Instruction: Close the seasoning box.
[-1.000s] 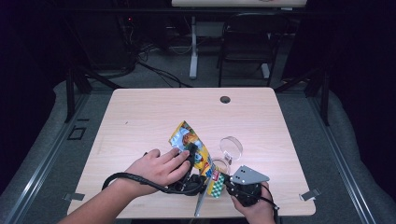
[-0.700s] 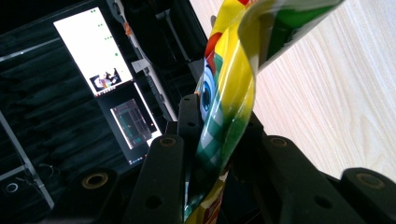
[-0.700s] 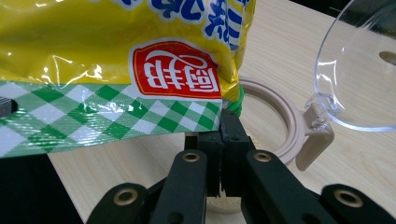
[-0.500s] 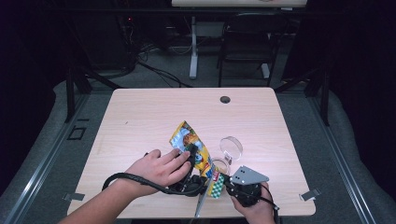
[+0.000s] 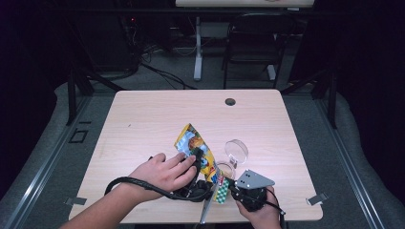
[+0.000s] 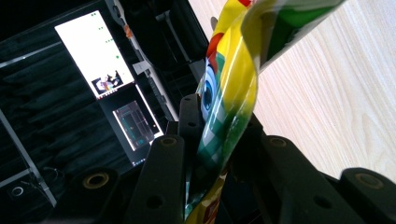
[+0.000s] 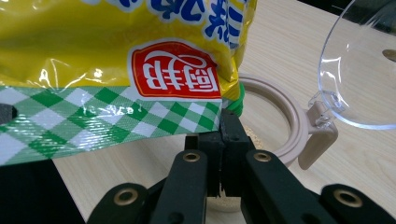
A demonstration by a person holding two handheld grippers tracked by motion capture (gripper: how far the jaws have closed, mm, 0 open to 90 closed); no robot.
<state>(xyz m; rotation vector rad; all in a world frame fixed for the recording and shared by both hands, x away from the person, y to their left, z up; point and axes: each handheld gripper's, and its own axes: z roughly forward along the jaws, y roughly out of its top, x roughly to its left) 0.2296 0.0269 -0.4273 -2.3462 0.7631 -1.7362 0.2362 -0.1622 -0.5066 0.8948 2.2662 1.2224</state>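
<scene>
Little is changed since half a second ago: the bag (image 5: 197, 151) is held at the same tilt over the near middle of the table (image 5: 143, 124), and both hands are found where they were. The bag is a glossy yellow snack pouch with blue lettering, a red label and a green-and-white checked band along its sealed edge (image 7: 112, 123). It is gripped at its near end from two sides. The left gripper (image 5: 195, 157) is closed on the pouch partway up, the foil being pinched between its jaws in the left gripper view. The right gripper (image 5: 228, 185) is clamped on the corner of the checked band, its jaws pressed together there. Just beside the bag a clear jar (image 5: 225, 170) stands with its hinged lid (image 5: 236, 150) flipped up. The jar's contents cannot be made out, and the pouch's lower end is hidden behind the hands.
</scene>
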